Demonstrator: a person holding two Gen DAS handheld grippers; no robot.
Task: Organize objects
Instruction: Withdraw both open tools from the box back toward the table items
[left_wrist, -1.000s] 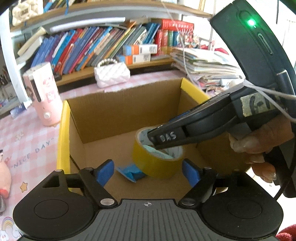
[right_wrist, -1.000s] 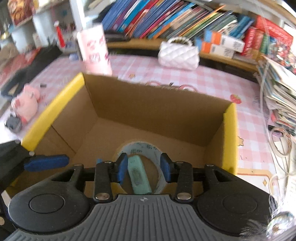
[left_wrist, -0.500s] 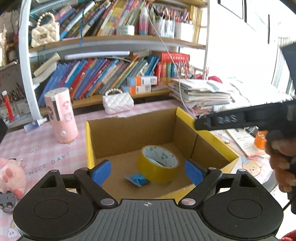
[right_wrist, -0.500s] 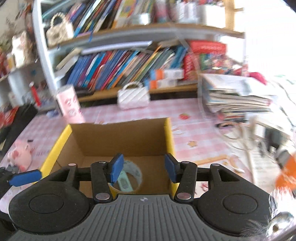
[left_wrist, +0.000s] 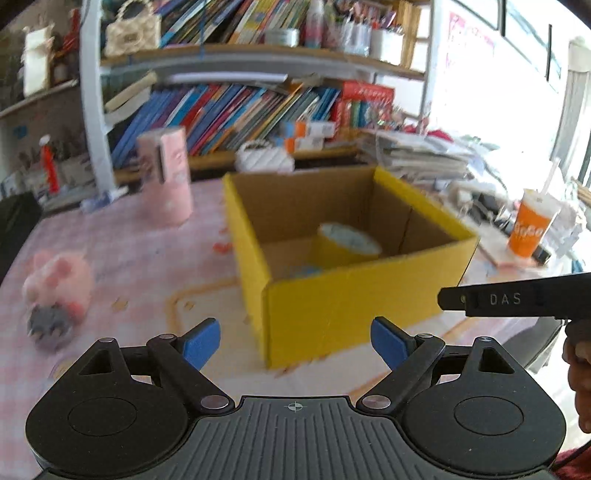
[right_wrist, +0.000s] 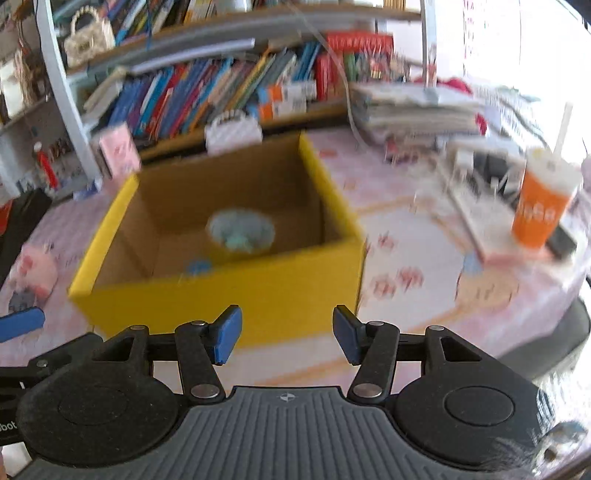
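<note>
A yellow cardboard box stands on the pink checked table; it also shows in the right wrist view. Inside lie a yellow tape roll, seen blurred from above in the right wrist view with a pale green item in its core, and a small blue item. My left gripper is open and empty, in front of the box. My right gripper is open and empty, also in front of the box; its body shows at the right of the left wrist view.
A pink plush pig lies at the table's left. A pink cylinder and a white quilted purse stand behind the box. An orange cup with a straw and stacked papers are at the right. Bookshelves fill the back.
Both grippers have pulled back and up out of the box. The right gripper opened and left the pale green item inside the tape roll. The views are now blurred by motion.
</note>
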